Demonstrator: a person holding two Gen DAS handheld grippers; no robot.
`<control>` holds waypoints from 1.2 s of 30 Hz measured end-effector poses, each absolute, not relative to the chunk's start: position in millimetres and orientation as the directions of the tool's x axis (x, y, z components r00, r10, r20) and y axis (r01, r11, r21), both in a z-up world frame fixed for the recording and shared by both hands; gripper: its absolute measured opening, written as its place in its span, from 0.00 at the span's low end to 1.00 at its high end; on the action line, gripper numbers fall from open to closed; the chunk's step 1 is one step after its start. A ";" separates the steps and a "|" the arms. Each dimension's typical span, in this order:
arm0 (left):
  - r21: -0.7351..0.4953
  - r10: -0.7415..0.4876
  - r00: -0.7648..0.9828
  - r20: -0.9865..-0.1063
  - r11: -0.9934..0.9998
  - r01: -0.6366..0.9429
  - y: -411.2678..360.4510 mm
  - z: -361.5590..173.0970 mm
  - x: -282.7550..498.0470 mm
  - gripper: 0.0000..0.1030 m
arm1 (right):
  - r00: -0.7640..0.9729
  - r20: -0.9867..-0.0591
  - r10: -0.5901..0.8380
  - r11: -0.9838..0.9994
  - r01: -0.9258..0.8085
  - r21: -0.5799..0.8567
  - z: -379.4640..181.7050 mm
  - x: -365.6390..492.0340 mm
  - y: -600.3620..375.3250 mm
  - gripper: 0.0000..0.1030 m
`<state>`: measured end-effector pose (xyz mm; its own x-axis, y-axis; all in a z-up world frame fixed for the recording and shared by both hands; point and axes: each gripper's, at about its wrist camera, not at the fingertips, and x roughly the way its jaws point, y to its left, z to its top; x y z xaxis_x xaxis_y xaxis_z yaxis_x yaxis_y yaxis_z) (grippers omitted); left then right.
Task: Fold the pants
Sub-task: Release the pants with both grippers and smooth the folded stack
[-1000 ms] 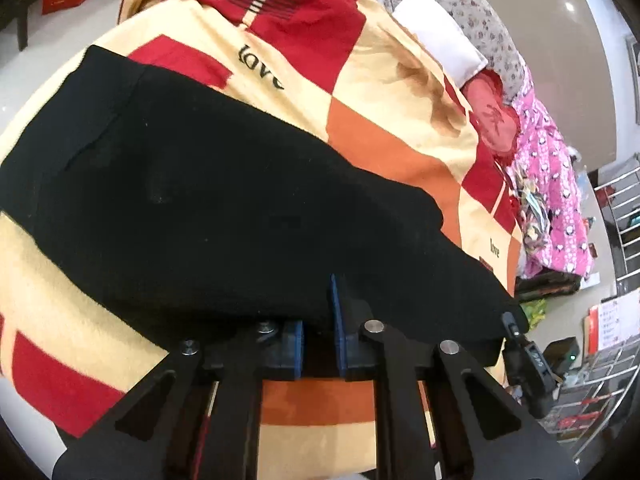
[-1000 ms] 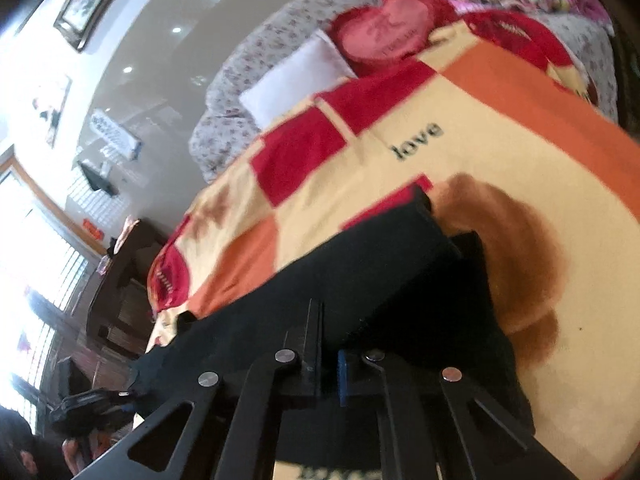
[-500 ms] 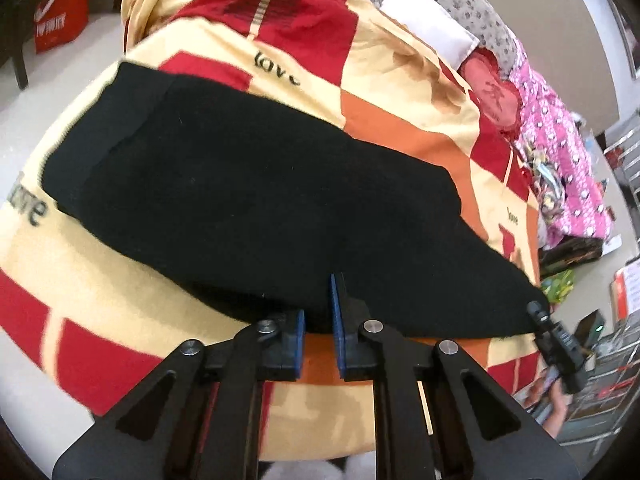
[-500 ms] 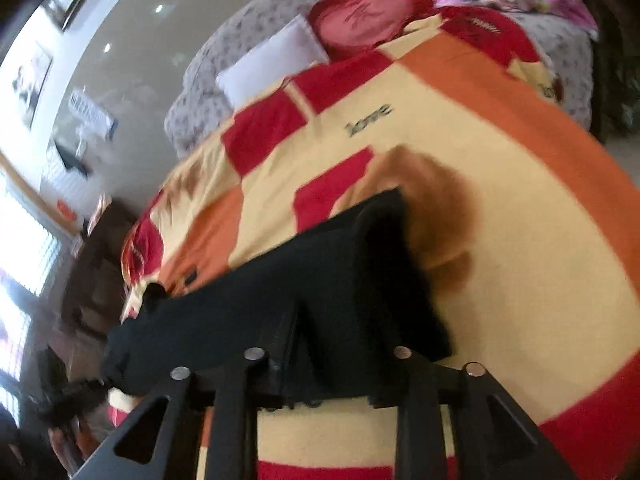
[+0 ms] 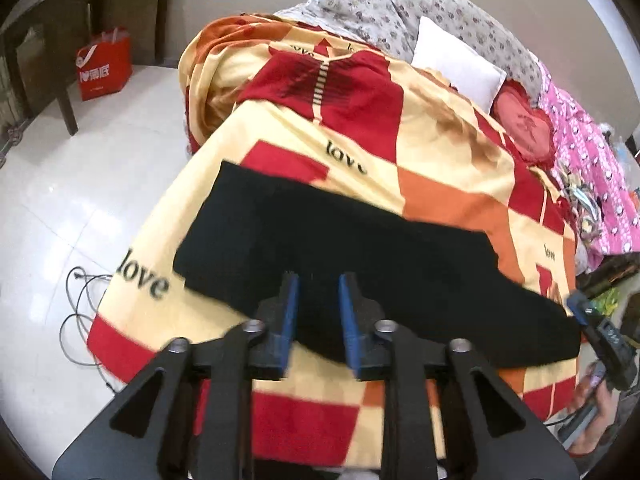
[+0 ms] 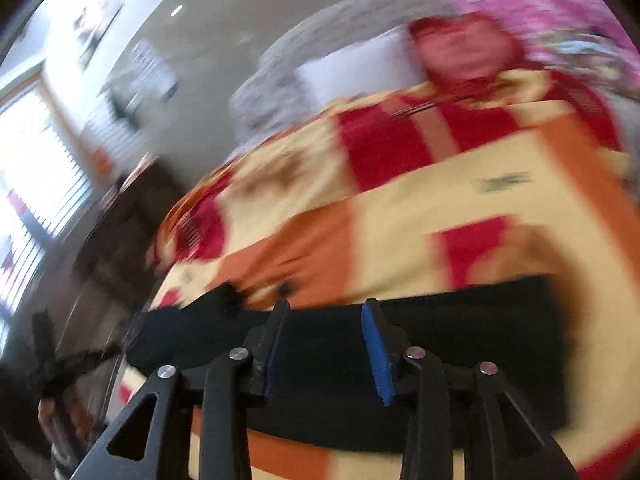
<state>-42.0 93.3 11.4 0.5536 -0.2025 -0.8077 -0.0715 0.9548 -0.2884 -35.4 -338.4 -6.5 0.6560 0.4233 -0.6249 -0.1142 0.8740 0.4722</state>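
Note:
The black pants [image 5: 360, 248] lie folded lengthwise as a long flat band on a red, orange and cream blanket [image 5: 440, 184]. My left gripper [image 5: 318, 284] is open and empty, raised just above the band's near edge. In the blurred right wrist view the pants [image 6: 460, 340] run across the bottom. My right gripper [image 6: 326, 312] is open and empty, over their near edge. The right gripper also shows in the left wrist view [image 5: 600, 332], off the band's right end.
A white pillow [image 5: 456, 64], a red heart cushion [image 5: 524, 120] and a pink cover [image 5: 592, 168] lie at the far end. A red bag [image 5: 104, 68], a dark table [image 5: 52, 20] and cables [image 5: 80, 312] are on the tiled floor at left.
Both grippers were shut on the pants' edge and have let go. Both have opened and pulled back. The pants now lie flat on the blanket.

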 end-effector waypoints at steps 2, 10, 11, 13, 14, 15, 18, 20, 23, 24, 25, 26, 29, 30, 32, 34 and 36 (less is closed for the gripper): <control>-0.281 -0.182 0.550 -0.815 0.954 -0.100 96.7 3.6 -31.3 0.25 | 0.607 -0.635 0.477 0.858 -0.163 0.488 -15.7 -8.3 -304.6 0.39; -0.229 -0.140 0.532 -0.835 0.968 -0.105 94.1 -17.0 -15.2 0.25 | 0.471 -0.646 0.601 0.794 -0.256 0.551 -51.9 65.1 -223.3 0.28; -0.223 -0.136 0.531 -0.837 0.969 -0.104 93.5 -19.2 -14.0 0.25 | 0.478 -0.662 0.576 0.815 -0.276 0.510 -51.4 68.1 -214.3 0.17; -0.212 -0.130 0.523 -0.842 0.972 -0.100 93.1 -25.1 -10.5 0.25 | 0.509 -0.713 0.482 0.876 -0.295 0.382 -49.0 71.4 -200.2 0.09; -0.211 -0.131 0.517 -0.846 0.972 -0.100 93.4 -28.6 -8.1 0.25 | 0.523 -0.723 0.451 0.892 -0.298 0.340 -48.7 71.4 -197.1 0.08; -0.215 -0.134 0.513 -0.848 0.971 -0.103 94.5 -31.7 -6.7 0.25 | 0.536 -0.737 0.413 0.909 -0.290 0.298 -50.2 73.7 -197.0 0.08; -0.231 -0.145 0.509 -0.848 0.967 -0.110 97.0 -36.0 -4.9 0.25 | 0.575 -0.747 0.334 0.942 -0.232 0.243 -60.2 80.0 -205.8 0.08; -0.221 -0.139 0.509 -0.849 0.970 -0.105 95.4 -35.6 -5.0 0.25 | 0.568 -0.743 0.353 0.935 -0.226 0.272 -58.2 81.7 -208.5 0.08; -0.193 -0.117 0.505 -0.855 0.976 -0.101 91.1 -33.1 -5.5 0.25 | 0.601 -0.713 0.362 0.932 -0.241 0.270 -41.1 71.6 -212.2 0.08; -0.189 -0.112 0.505 -0.856 0.976 -0.104 90.1 -31.4 -6.0 0.25 | 0.610 -0.702 0.367 0.930 -0.245 0.273 -34.6 65.5 -215.3 0.08; -0.189 -0.110 0.507 -0.855 0.976 -0.108 89.5 -29.7 -6.9 0.25 | 0.622 -0.687 0.376 0.927 -0.250 0.280 -25.2 56.6 -220.8 0.08; -0.189 -0.109 0.509 -0.854 0.976 -0.109 88.9 -28.0 -7.5 0.25 | 0.627 -0.679 0.381 0.925 -0.256 0.282 -19.1 50.6 -223.4 0.08; -0.187 -0.109 0.513 -0.852 0.977 -0.102 84.5 -22.8 -10.9 0.25 | 0.616 -0.680 0.398 0.916 -0.298 0.266 -6.1 31.1 -222.6 0.10; -0.185 -0.111 0.513 -0.851 0.978 -0.097 82.4 -21.3 -12.0 0.25 | 0.606 -0.685 0.404 0.913 -0.309 0.266 -5.6 24.9 -220.8 0.11; -0.179 -0.109 0.520 -0.847 0.980 -0.087 76.6 -17.7 -15.3 0.25 | 0.582 -0.692 0.426 0.903 -0.319 0.288 -8.1 14.5 -219.4 0.15; -0.170 -0.104 0.524 -0.845 0.982 -0.080 71.0 -15.3 -18.3 0.25 | 0.564 -0.703 0.434 0.899 -0.315 0.303 -16.8 3.0 -220.7 0.23; -0.163 -0.104 0.528 -0.843 0.984 -0.068 64.4 -13.5 -22.0 0.25 | 0.549 -0.722 0.421 0.905 -0.307 0.294 -24.0 -5.9 -223.4 0.30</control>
